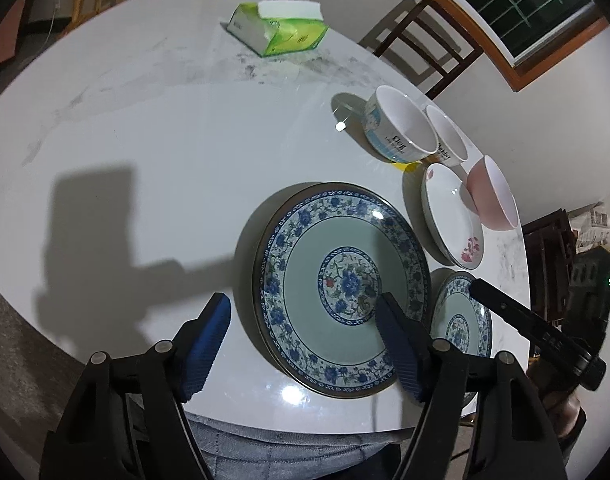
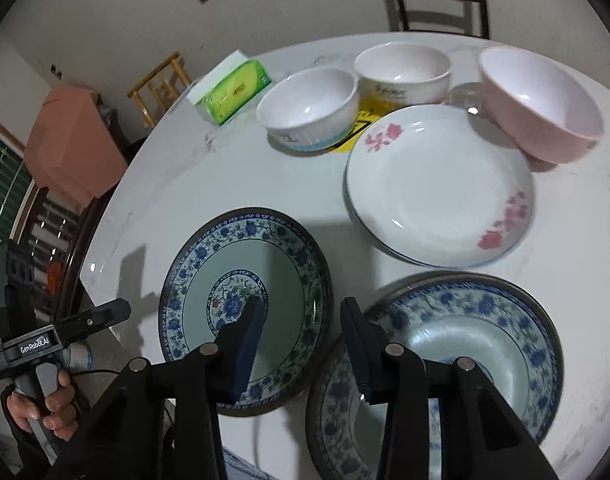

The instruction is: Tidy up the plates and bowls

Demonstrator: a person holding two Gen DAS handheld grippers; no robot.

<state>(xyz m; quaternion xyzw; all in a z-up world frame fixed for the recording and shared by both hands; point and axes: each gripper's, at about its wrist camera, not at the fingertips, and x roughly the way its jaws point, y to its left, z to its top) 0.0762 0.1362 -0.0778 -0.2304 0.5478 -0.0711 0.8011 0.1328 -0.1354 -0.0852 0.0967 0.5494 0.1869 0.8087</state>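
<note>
1. Blue-padded fingers (image 1: 209, 344) of the left gripper (image 1: 301, 344) fill the foreground of its own view, jaws partly open and straddling the near-left rim of the large blue-floral plate (image 1: 341, 288); one pad hangs outside the rim, the other over the celadon well, and neither looks to be pressing yet. That straddle reads as lining up an edge pinch.
2. From the right wrist view, the right gripper (image 2: 305, 340) stands narrower, its gap over the bare table (image 2: 337, 240) strip between the large plate and the smaller blue-floral plate (image 2: 465, 344). Its right finger is at that smaller plate's left rim; contact cannot be told through the blur, and nothing is held.
3. Both plates share a look: pale green centre, blue flower medallion, a blue-and-white floral band, a dark rim. They lie flat, side by side, near the table's front edge.
4. Behind them a white plate with pink flowers (image 2: 437, 188) lies flat, with a pink bowl (image 2: 541, 104) just beside it and two white bowls (image 2: 309, 104) further back, all upright and unstacked.
5. Sorting looks barely begun; nesting like with like seems the likely aim.
6. A green tissue box (image 1: 277, 32) sits well apart, far across the table.
</note>
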